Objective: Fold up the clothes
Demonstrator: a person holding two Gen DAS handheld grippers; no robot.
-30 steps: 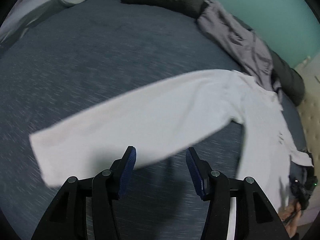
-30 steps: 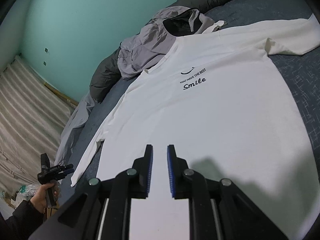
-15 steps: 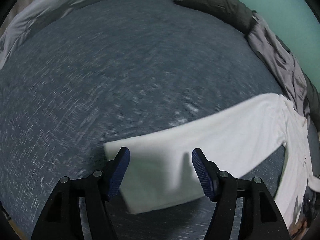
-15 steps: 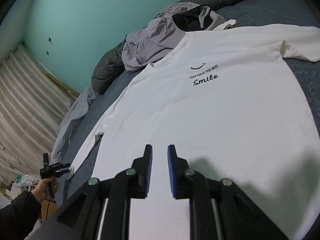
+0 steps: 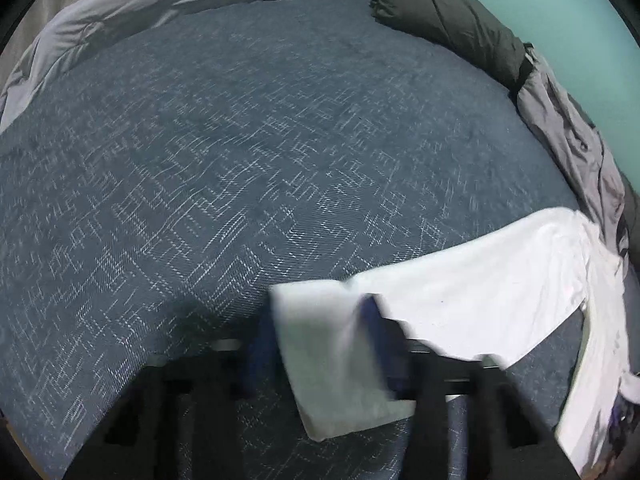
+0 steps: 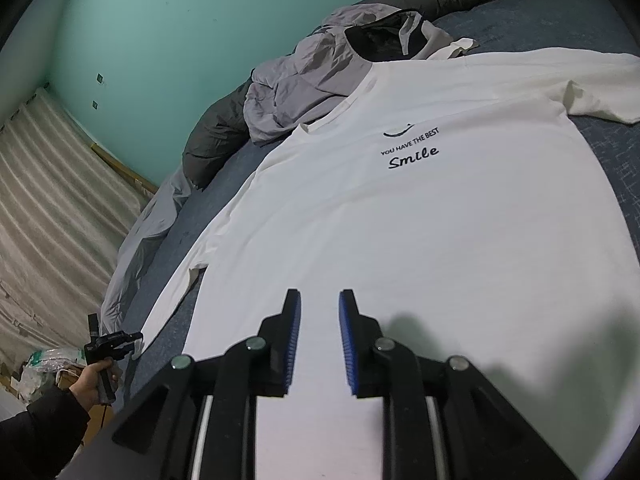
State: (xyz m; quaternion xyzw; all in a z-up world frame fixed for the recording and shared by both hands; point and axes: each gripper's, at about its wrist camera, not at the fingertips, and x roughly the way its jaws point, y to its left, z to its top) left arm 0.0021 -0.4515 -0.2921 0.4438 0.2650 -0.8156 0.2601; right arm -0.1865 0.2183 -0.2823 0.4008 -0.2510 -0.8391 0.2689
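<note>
While the white long-sleeved printed cotton shirt (image 6: 420, 220) is lying flat on the blue bed (image 5: 240, 160), your left hand-held gripper (image 5: 320, 344) is closing on its sleeve cuff (image 5: 332, 356); your right hand-held gripper (image 6: 319, 320) is hovering slightly spread, gripping nothing; next, you should be carrying that sleeve across the chest.

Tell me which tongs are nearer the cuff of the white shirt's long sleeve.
Left. The left tongs are closing around the sleeve cuff, which lies between them; the right tongs hover over the shirt's body, apart from it.

The shirt (image 6: 420, 240) lay on the bed (image 6: 560, 16), its sleeve (image 5: 460, 300) toward three o'clock; crumpled jacket (image 6: 312, 80) at twelve.
</note>
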